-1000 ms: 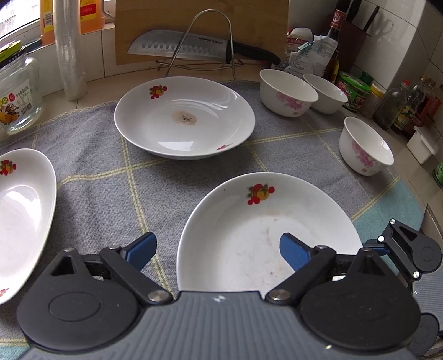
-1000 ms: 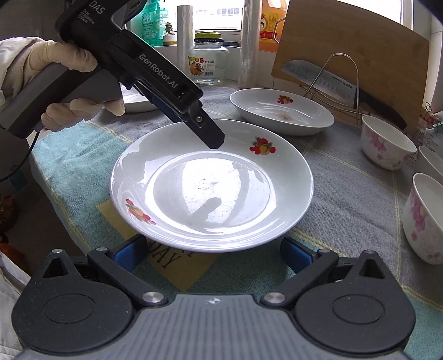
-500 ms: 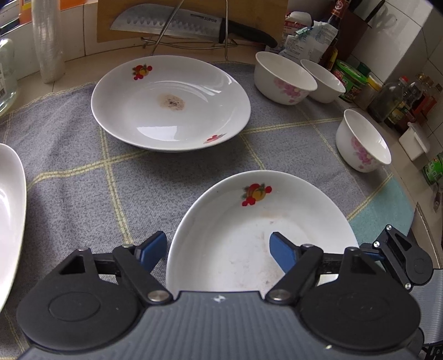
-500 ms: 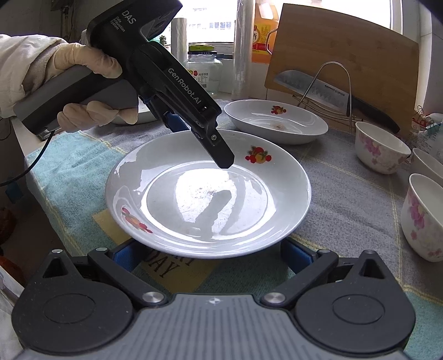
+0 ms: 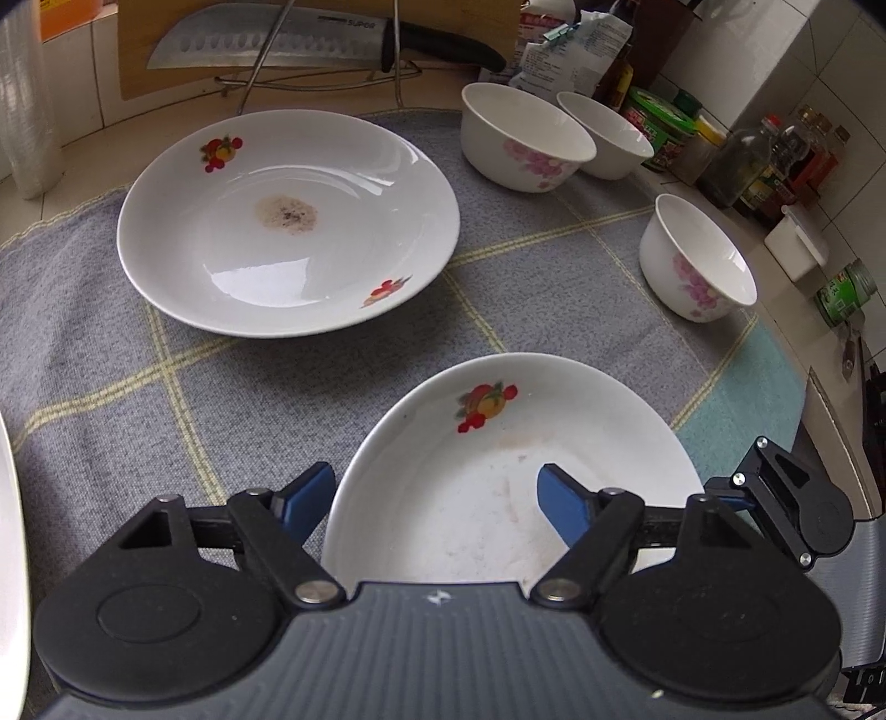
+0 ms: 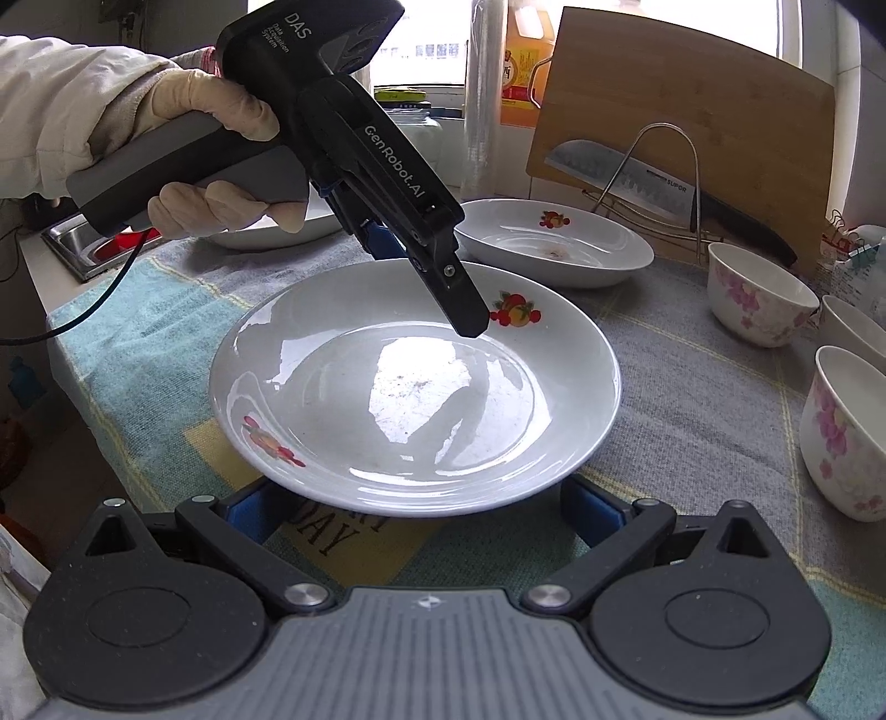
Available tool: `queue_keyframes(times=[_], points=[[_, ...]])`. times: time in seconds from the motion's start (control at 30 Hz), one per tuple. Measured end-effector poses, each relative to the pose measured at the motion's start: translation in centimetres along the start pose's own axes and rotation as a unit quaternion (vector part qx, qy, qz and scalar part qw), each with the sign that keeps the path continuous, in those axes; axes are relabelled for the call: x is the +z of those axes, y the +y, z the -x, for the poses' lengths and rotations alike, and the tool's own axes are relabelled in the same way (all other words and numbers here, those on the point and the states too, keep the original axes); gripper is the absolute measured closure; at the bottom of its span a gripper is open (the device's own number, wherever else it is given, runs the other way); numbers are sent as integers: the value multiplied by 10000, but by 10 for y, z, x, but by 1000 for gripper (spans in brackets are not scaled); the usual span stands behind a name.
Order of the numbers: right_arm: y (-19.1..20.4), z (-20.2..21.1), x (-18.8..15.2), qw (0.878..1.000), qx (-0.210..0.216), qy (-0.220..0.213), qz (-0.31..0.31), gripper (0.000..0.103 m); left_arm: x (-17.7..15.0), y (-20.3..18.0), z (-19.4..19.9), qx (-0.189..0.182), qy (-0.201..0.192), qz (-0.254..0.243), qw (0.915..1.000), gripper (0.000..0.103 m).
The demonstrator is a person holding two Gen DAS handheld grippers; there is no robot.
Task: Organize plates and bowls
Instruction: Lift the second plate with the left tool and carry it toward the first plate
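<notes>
A white fruit-print plate [image 5: 498, 471] [image 6: 415, 387] lies nearest on the grey checked cloth [image 5: 83, 332]. My left gripper [image 5: 434, 487] [image 6: 426, 288] straddles its left rim, one finger outside and one above the plate's inside. Its jaws are closing and the pads do not press the rim. My right gripper [image 6: 421, 509] is open at the plate's near edge, a finger low on each side. A second plate [image 5: 288, 221] [image 6: 554, 249] with a brown stain lies farther back. A third plate [image 5: 8, 554] [image 6: 266, 235] shows at the left. Three floral bowls [image 5: 526, 144] [image 5: 603, 133] [image 5: 698, 255] stand at the right.
A cutting board [image 6: 692, 111], a cleaver [image 5: 277, 47] and a wire rack [image 6: 664, 166] stand behind the plates. Bottles and jars [image 5: 775, 160] crowd the right wall. A gloved hand [image 6: 221, 127] holds the left gripper. A small sink [image 6: 83, 249] lies at the far left.
The left gripper's jaws have narrowed around the near plate's rim, and it has tipped further down and edged forward. The right gripper has stayed still.
</notes>
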State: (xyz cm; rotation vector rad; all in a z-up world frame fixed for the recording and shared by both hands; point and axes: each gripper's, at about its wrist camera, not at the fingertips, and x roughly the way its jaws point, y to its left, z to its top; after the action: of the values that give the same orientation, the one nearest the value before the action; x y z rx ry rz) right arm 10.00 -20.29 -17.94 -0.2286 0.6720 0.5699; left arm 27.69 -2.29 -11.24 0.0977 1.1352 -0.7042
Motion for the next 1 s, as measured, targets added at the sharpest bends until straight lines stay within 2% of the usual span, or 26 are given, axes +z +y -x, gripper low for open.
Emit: queue_keyframes(times=[0.07,0.23,0.4,0.63,1.0], points=[[0,0,1,10000,-9,37,18,0,1,0,0,-106,16,4,9999,28],[7,0,6,9993,-166,103,317,0,2,0,0,-145,72,-73,9998,28],[4,-2,9,9993,-159,238,239,0,3,-2,1,-137,94,-186,9997,28],[4,-1,15,9993,-162,276,204,0,2,-4,9,-88,-32,-321,9994,28],[11,-4,32,9986,-42,344,392,0,-5,8,34,-38,-251,-183,9995,28]])
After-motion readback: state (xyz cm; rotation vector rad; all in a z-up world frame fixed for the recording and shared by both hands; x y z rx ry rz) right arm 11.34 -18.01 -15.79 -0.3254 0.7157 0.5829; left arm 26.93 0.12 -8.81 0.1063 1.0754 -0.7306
